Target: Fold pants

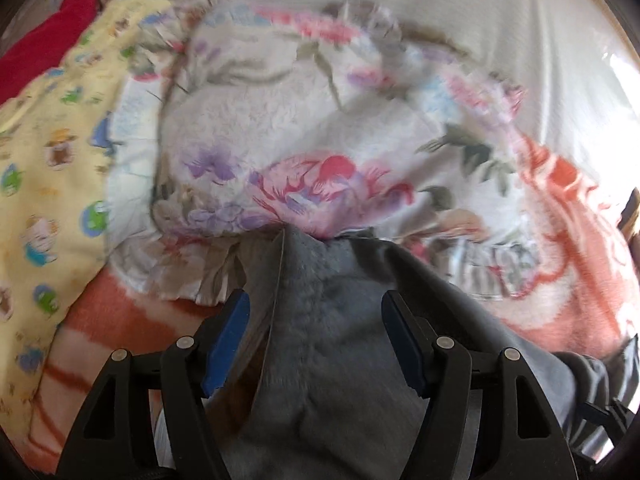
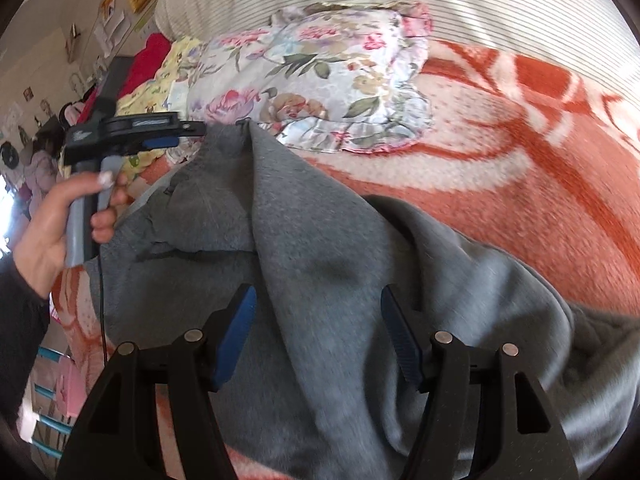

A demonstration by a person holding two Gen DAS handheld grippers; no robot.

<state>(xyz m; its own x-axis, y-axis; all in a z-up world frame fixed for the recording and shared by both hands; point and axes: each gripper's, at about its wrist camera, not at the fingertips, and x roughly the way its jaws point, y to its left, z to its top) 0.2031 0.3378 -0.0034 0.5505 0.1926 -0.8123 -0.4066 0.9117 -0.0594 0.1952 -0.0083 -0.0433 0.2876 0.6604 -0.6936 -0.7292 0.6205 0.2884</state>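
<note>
One pair of grey fleece pants [image 2: 320,240] lies rumpled on the orange-and-cream blanket [image 2: 520,184] on the bed, touching one floral pillow [image 2: 316,76]. Both left tongs [image 1: 316,344] and right tongs [image 2: 318,336] gape, pads clear of the cloth between them.

The grey pants [image 2: 320,248] are soft matt cloth with a fine fleecy nap, lying on a fuzzy orange-and-cream woven blanket [image 2: 520,184]. The flowered pillow [image 2: 316,76] wears smooth, faintly shiny cotton with a frilled edge. Both tongs are matt black plastic, with ribbed blue pads [image 2: 236,340] and dull metal rivets [image 2: 442,336].
</note>
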